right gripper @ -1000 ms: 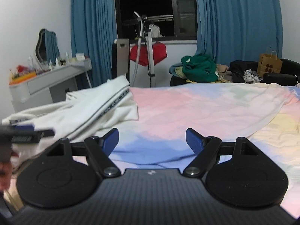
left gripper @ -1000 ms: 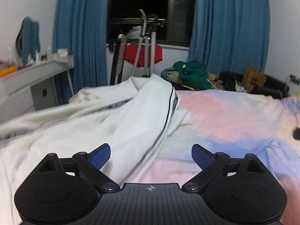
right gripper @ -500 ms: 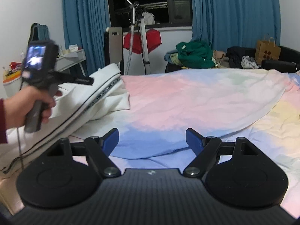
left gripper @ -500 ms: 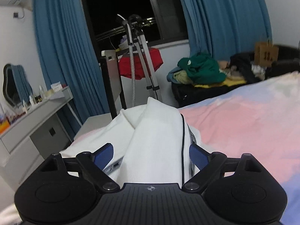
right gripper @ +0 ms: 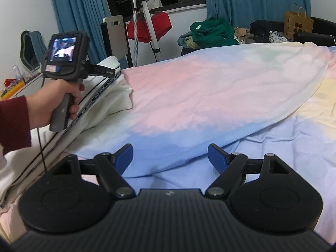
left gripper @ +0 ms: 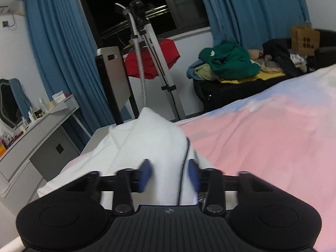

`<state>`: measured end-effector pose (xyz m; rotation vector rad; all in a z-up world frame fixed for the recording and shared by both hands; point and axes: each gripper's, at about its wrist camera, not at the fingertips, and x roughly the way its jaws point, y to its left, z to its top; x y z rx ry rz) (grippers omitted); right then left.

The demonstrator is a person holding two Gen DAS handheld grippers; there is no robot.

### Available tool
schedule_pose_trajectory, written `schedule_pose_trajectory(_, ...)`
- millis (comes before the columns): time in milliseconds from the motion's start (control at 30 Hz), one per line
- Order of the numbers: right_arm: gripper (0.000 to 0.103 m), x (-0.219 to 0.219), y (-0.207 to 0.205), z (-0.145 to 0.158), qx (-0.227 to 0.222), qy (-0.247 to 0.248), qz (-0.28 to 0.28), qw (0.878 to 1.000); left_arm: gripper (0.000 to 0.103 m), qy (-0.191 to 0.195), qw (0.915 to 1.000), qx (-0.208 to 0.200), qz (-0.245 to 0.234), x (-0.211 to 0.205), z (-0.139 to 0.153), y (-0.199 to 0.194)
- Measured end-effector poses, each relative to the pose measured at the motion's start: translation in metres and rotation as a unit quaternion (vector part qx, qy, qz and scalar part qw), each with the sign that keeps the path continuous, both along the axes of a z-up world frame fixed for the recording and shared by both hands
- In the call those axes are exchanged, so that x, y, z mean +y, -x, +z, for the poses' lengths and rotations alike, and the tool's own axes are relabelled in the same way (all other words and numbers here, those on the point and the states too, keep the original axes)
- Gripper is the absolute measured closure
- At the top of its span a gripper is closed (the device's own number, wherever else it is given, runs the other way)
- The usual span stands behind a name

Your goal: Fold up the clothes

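A: white garment (left gripper: pixel 159 147) bunched at bed's (right gripper: pixel 189 96) 9 o'clock edge; left gripper (left gripper: pixel 169 175) pinching a thick fold of it.
B: risk: bulky bite slips mid-lift; right gripper (right gripper: pixel 170 156) spread wide, holding nothing, no backup.

Left gripper (left gripper: pixel 169 175) has narrowed from wide open onto a raised fold of the white garment (left gripper: pixel 155 147); its pads look blurred w/ motion.
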<state>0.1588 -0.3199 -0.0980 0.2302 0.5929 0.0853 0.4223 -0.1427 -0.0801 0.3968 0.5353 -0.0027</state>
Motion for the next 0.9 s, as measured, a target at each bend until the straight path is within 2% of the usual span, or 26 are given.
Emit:
schedule_pose_trajectory(200,0.023,-0.003,0.003,0.002,-0.004,-0.01,-0.002,1.0,0.097,0.002,1.0,0.003,-0.008,-0.007,0.006,0.013)
schedule_pose_trajectory(267,0.023,-0.005,0.003,0.004,-0.009,-0.012,-0.003,1.0,0.098,0.01,0.9998,-0.002,-0.018,-0.006,0.013,0.024)
schedule_pose_trajectory(400,0.023,-0.007,0.002,0.001,-0.003,-0.02,-0.005,1.0,0.099,0.058,0.9971,-0.006,-0.049,-0.002,0.038,0.061)
schedule_pose_trajectory(533,0.023,-0.013,-0.002,-0.001,0.001,-0.035,-0.018,0.999,0.1,0.094,0.9904,-0.018,-0.1,-0.003,0.066,0.118)
schedule_pose_trajectory(600,0.023,-0.017,-0.002,-0.002,0.0,-0.045,-0.025,0.999,0.1,0.125,0.9845,-0.016,-0.122,0.003,0.078,0.153)
schedule_pose_trajectory(700,0.023,-0.024,0.001,-0.002,-0.003,-0.062,-0.035,0.997,0.1,0.145,0.9771,-0.022,-0.155,0.015,0.088,0.214)
schedule_pose_trajectory(800,0.023,-0.029,0.007,0.0,-0.015,-0.08,-0.043,0.996,0.1,0.163,0.9692,-0.002,-0.184,0.03,0.076,0.273)
schedule_pose_trajectory(900,0.023,-0.03,0.012,0.001,-0.019,-0.1,-0.033,0.994,0.099,0.191,0.964,0.03,-0.183,0.048,0.046,0.312)
